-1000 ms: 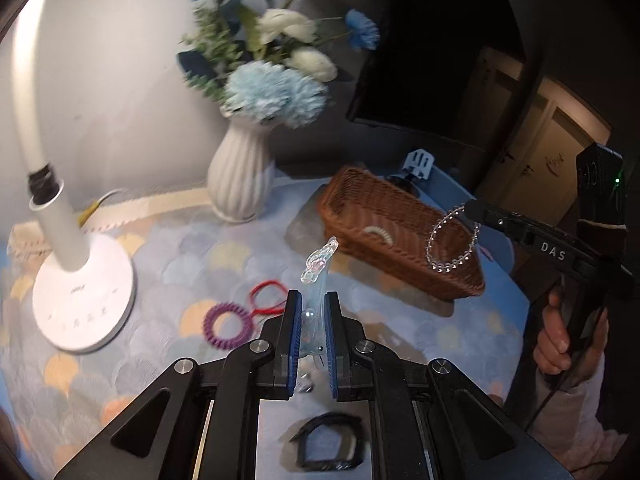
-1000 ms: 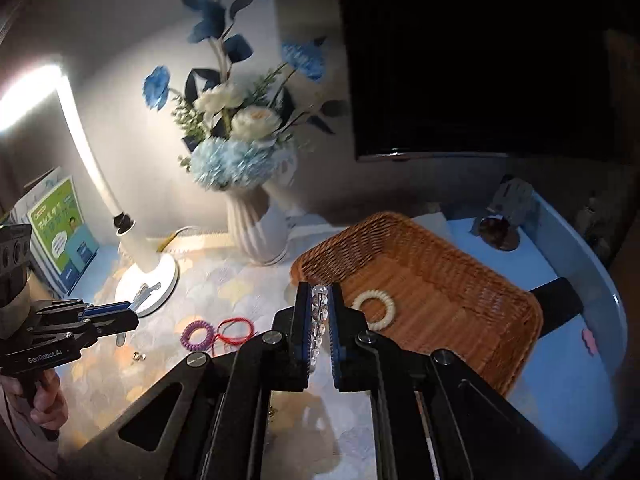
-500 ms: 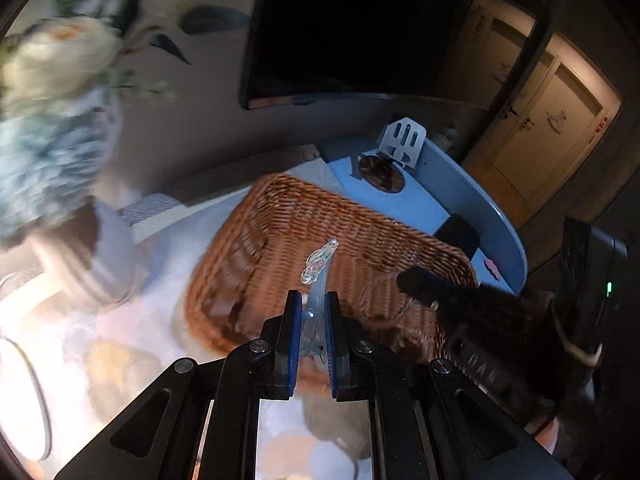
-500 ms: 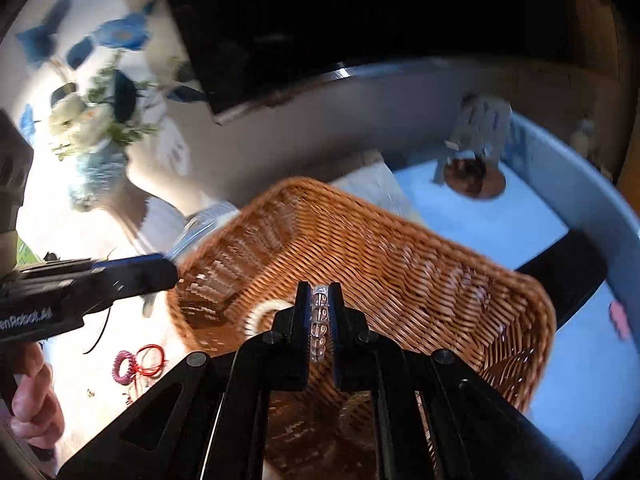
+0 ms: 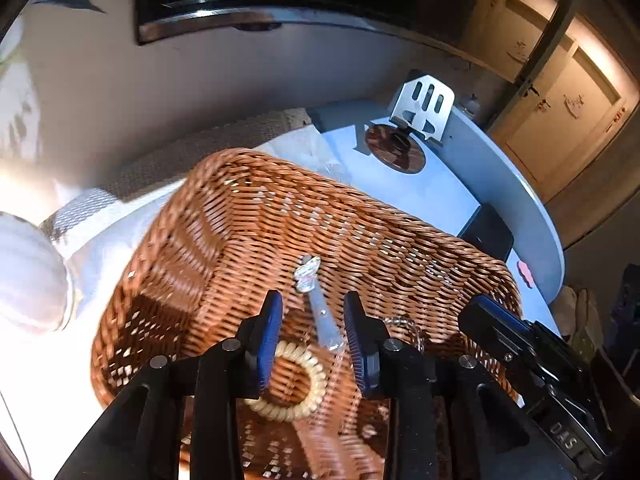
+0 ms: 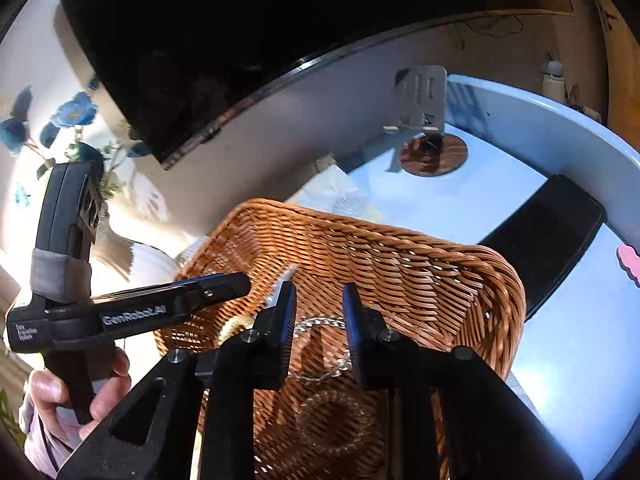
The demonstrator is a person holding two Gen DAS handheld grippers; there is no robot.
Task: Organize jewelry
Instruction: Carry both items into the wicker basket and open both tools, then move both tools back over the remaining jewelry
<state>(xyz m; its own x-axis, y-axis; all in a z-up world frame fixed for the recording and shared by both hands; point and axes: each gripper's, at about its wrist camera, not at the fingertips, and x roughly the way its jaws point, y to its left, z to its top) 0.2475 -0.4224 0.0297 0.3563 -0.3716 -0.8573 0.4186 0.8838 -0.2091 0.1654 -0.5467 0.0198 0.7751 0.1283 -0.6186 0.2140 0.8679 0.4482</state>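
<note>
Wicker, warm brown: a rectangular woven basket (image 5: 256, 216) sits on a pale cloth on the table (image 5: 440, 196), whose bare top is light blue with a curved raised edge. Back wall is plain and light; a dark flat screen (image 6: 208, 40) hangs there. Blue artificial flowers (image 6: 76, 112) at the far left in the right wrist view. Panelled wooden doors (image 5: 560, 112) behind the table in the left wrist view. Small metal stand on a round wooden base (image 6: 434, 152) near the table's back edge; a black flat object (image 6: 548, 236) lies beside the basket; a pink scalloped piece (image 6: 630, 260) near the rim.

Left gripper (image 5: 314, 320) over the basket, jaws opening, blue pads apart. Clear hair clip (image 5: 316, 304) between them, blurred, touching neither pad as far as can be told. Cream spiral hair tie (image 5: 296, 396) lies on the basket floor below.

Right gripper (image 6: 320, 320) also over the basket, jaws opening. Clear bead bracelet (image 6: 320, 344) sits in the gap, blurred; another beaded ring shape shows lower on the weave, whether bracelet or its shadow I cannot tell.

Writing: "GenRobot.AI" and "Data Acquisition System" on the left gripper's side, seen from the right wrist; "DAS" on the right gripper's body, seen from the left. A hand (image 6: 72, 396) grips the left handle.
</note>
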